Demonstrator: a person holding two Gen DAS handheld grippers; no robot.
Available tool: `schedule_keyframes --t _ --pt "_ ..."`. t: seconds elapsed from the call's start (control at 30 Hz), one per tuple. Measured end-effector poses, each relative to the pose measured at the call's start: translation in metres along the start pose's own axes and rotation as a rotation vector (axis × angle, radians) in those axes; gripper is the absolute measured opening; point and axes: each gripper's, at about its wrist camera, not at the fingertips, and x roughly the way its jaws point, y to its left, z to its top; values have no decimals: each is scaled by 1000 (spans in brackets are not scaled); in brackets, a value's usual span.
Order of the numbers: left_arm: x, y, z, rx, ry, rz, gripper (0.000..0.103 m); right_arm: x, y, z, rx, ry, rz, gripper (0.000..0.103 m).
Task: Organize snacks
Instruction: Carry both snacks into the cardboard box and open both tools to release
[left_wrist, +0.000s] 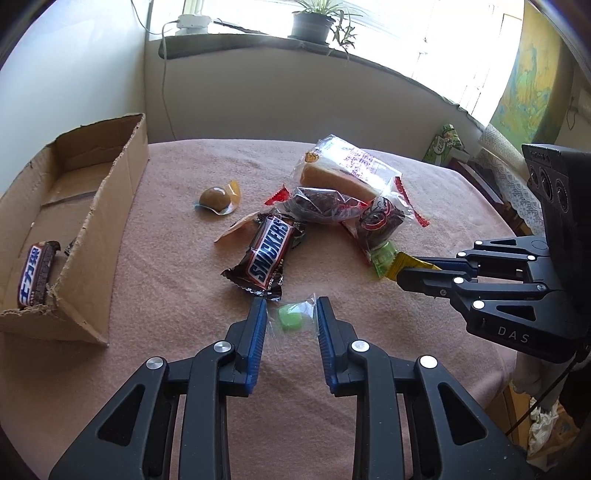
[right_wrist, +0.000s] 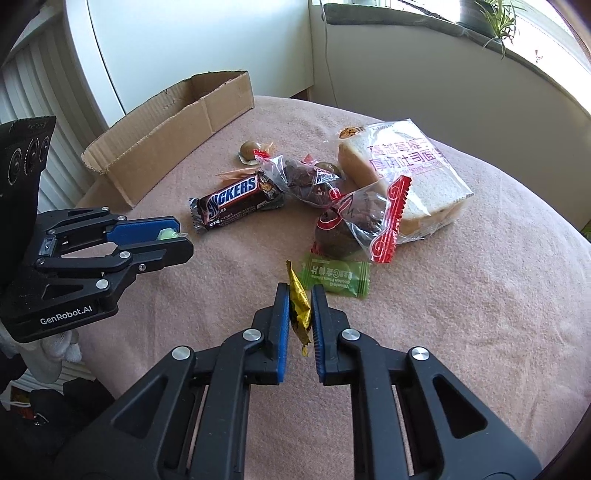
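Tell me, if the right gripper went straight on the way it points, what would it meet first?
Probably the green plum candy packet, just ahead of the right gripper, which is shut on a gold-wrapped candy. Depth is unclear, so it might meet the pink tablecloth first.

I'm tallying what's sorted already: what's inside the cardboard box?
One Snickers bar lies inside the cardboard box, at its near end. The rest of the visible floor is bare; the near wall hides one strip.
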Motion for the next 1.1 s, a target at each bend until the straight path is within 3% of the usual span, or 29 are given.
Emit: schedule_keyframes --t 0.27,0.6,1.1 --pt "-23 14 7 -22 -54 7 26 -17 13 17 -12 -52 5 11" --pt "-54 53 15 -67 -122 57 25 -21 47 68 -51 -126 36 11" --pt "-68 114 18 -138 -150 135 25 13 109 139 -119 -163 113 11"
